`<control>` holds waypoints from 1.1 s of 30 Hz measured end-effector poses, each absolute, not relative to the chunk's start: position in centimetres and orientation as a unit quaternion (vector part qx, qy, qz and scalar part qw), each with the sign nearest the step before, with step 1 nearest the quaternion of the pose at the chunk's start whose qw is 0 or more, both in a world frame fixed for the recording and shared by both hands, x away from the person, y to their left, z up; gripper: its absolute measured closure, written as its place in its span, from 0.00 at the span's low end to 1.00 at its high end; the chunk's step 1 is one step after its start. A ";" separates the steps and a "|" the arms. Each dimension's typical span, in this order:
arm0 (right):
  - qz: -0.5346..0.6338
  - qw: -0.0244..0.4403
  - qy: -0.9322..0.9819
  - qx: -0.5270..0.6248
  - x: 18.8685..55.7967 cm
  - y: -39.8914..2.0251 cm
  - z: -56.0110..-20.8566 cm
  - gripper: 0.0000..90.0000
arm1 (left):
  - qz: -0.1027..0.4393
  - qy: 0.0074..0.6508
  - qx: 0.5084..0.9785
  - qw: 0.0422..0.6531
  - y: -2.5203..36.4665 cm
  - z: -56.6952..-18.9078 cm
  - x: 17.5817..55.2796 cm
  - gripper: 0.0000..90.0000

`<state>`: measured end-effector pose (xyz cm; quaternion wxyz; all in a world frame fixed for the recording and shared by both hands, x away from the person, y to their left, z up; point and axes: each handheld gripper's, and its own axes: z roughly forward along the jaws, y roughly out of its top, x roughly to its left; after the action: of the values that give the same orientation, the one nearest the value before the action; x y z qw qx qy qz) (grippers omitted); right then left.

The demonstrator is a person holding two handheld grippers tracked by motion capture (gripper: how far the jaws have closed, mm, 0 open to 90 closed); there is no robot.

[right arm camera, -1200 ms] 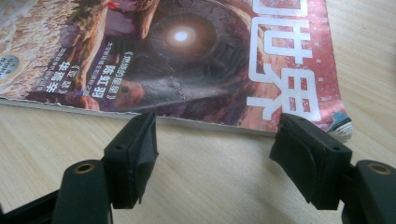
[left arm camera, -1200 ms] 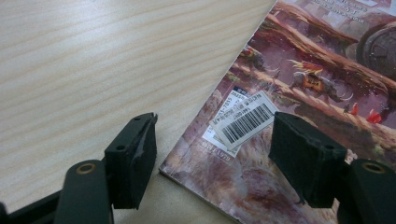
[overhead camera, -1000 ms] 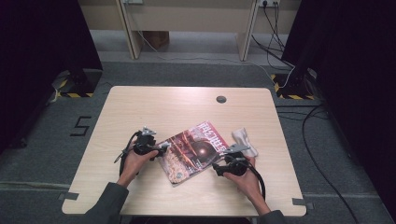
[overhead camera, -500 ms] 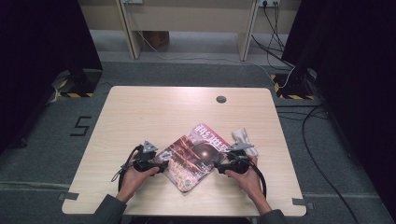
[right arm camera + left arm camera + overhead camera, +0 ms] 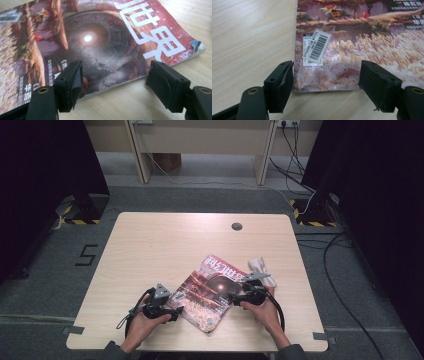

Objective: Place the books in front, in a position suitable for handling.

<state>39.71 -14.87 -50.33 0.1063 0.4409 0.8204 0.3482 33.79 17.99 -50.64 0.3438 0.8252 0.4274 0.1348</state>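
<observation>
magazine [image 5: 212, 290] title cut off, white cloth [image 5: 262, 268] partly hidden by right gripper [image 5: 239, 296]

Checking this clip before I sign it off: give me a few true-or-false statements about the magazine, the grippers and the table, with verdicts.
1. The magazine lies closed, cover up, on the table. True.
2. The left gripper is clamped on the magazine. False: its jaws stand open, with the magazine's corner lying between them, and have just been opening.
3. A barcode sticker sits near the magazine corner in front of the left gripper. True.
4. The right gripper holds the white cloth. False: its jaws are open at the magazine's edge; the cloth lies on the table beside the magazine.
5. The magazine hangs over the table's edge. False: it lies wholly on the tabletop.
</observation>
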 end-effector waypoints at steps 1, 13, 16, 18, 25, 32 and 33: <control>0.349 0.109 0.820 0.440 39.8 -14.8 -50.4 0.31 | 0.133 0.426 0.826 0.345 17.9 -50.7 33.5 0.29; 0.353 0.135 0.815 0.440 41.9 -14.3 -50.7 0.32 | 0.129 0.383 0.851 0.334 16.2 -50.6 30.8 0.30; 0.354 0.135 0.809 0.449 41.7 -14.6 -50.5 0.34 | 0.122 0.380 0.852 0.339 16.2 -50.6 30.7 0.32; 0.348 0.130 0.813 0.448 41.2 -14.8 -50.2 0.35 | 0.120 0.378 0.852 0.342 16.3 -50.7 30.7 0.32; 0.358 0.094 0.824 0.429 38.1 -14.9 -49.6 0.38 | 0.113 0.372 0.853 0.347 16.1 -50.6 30.1 0.36; 0.351 0.083 0.832 0.422 36.9 -14.6 -50.1 0.37 | 0.110 0.357 0.859 0.349 15.7 -50.6 29.7 0.36; 0.348 0.086 0.834 0.420 36.9 -14.5 -50.2 0.37 | 0.109 0.357 0.859 0.349 15.6 -50.6 29.7 0.36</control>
<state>36.91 -14.50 -50.20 0.0861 0.4199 0.8338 0.3478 29.66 15.60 -50.60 0.3493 0.8593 0.3573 0.1089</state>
